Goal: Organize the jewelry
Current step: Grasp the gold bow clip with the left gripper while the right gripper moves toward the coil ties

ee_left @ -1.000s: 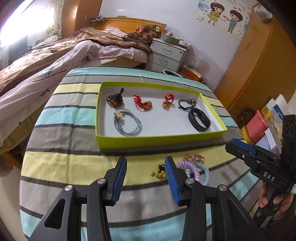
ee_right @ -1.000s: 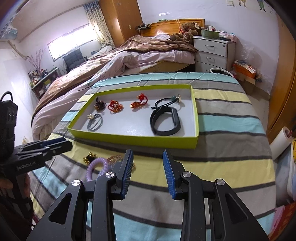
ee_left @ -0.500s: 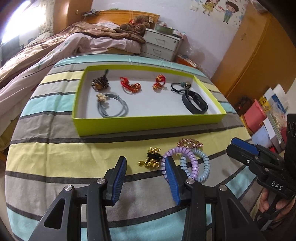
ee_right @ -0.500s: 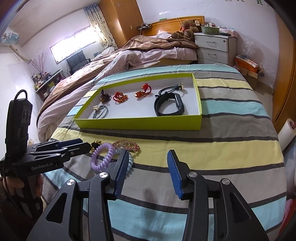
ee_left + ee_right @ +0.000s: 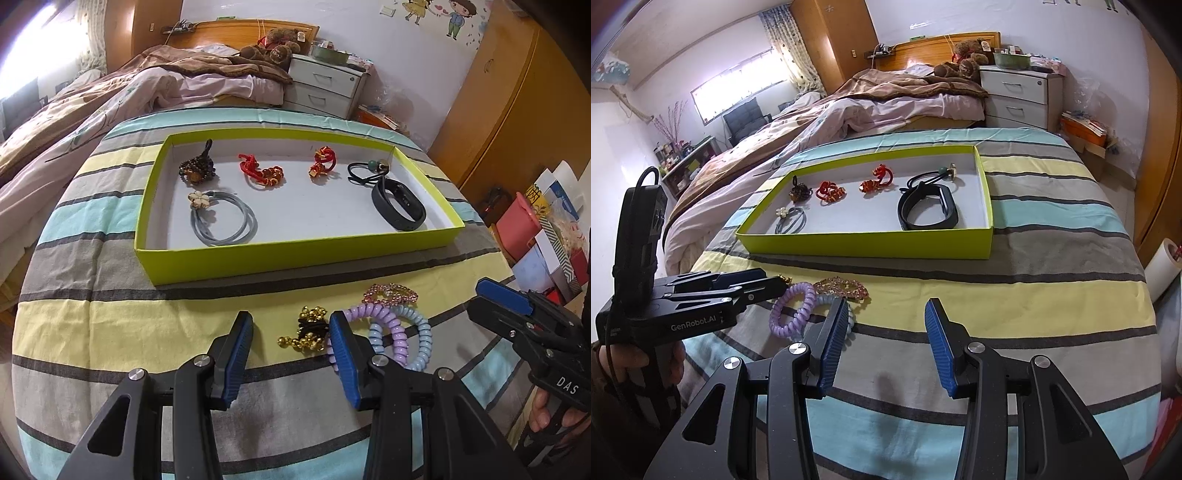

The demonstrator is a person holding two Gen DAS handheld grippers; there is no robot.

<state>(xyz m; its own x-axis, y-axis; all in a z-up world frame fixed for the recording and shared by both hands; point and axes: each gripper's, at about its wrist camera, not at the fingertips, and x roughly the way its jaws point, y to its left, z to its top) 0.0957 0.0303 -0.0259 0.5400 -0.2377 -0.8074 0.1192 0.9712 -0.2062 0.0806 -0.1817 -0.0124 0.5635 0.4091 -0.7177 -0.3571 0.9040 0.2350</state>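
Since a second ago: right gripper (image 5: pixel 886 332) jaws have been opening, now spread, nothing between; left gripper (image 5: pixel 291 345) spread, empty, nearer gold bead bracelet (image 5: pixel 304 328). Tray (image 5: pixel 295 254) long axis left-right. Purple coil (image 5: pixel 373 332), blue coil (image 5: pixel 419 339) on striped cloth (image 5: pixel 110 325), before tray.
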